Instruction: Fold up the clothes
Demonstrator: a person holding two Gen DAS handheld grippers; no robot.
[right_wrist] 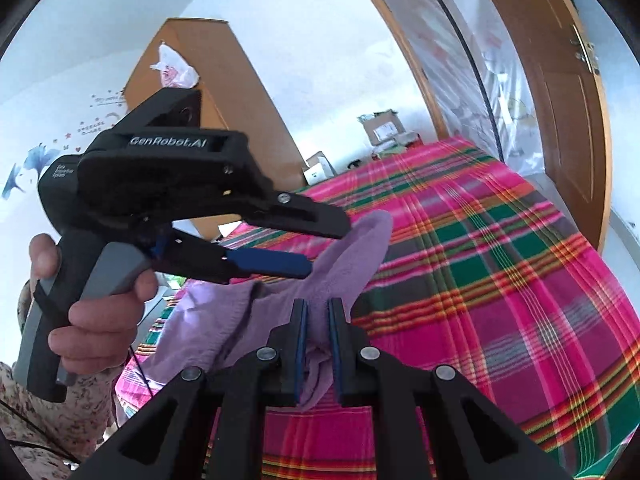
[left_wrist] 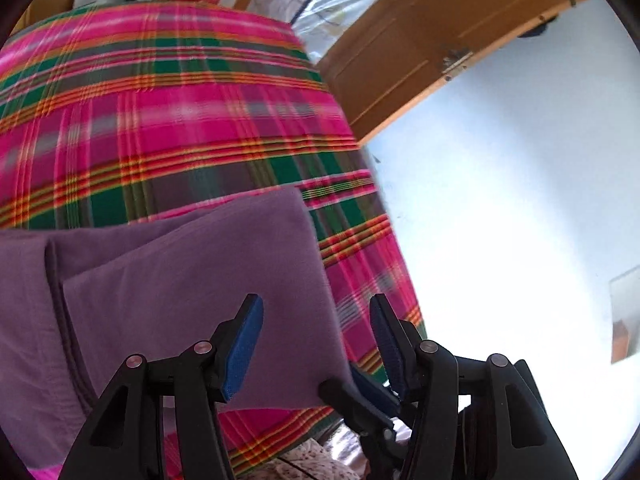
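Soft purple knit garment [left_wrist: 192, 280], partly folded, layered edges visible; lies near the edge of a bed covered by a pink, green and orange plaid blanket [left_wrist: 168, 112]. A darker seam runs down the garment's left part in the left wrist view.

Right wrist view: one end of the purple garment [right_wrist: 320, 308] is lifted off the plaid blanket [right_wrist: 500, 280] and bunched.

Right gripper [right_wrist: 318, 308]: black frame, blue-padded fingers drawn close together, clamped on a bunched fold of the purple cloth that passes between them and hangs out below.

Left gripper [left_wrist: 316, 312]: black, blue pads, fingers spread wide apart in its own view, over the garment's right edge; cloth lies between them but not pinched. In the right wrist view the left gripper [right_wrist: 320, 244] shows from the side, its two fingers apart, tips at the raised corner of the garment. Lettering "GenRobot.AI" on its body. A person's hand [right_wrist: 92, 316] grips its grey handle; a floral-patterned sleeve [right_wrist: 36, 412] is at the lower left.

Surroundings: a wooden door [left_wrist: 420, 48] beside a white wall [left_wrist: 520, 200] past the bed edge. Cardboard boxes [right_wrist: 384, 128] and clutter at the far end of the bed. A tall wooden cabinet [right_wrist: 224, 92] with a white plastic bag [right_wrist: 174, 68] on top. Blue flower decals [right_wrist: 32, 164] on the wall at left.
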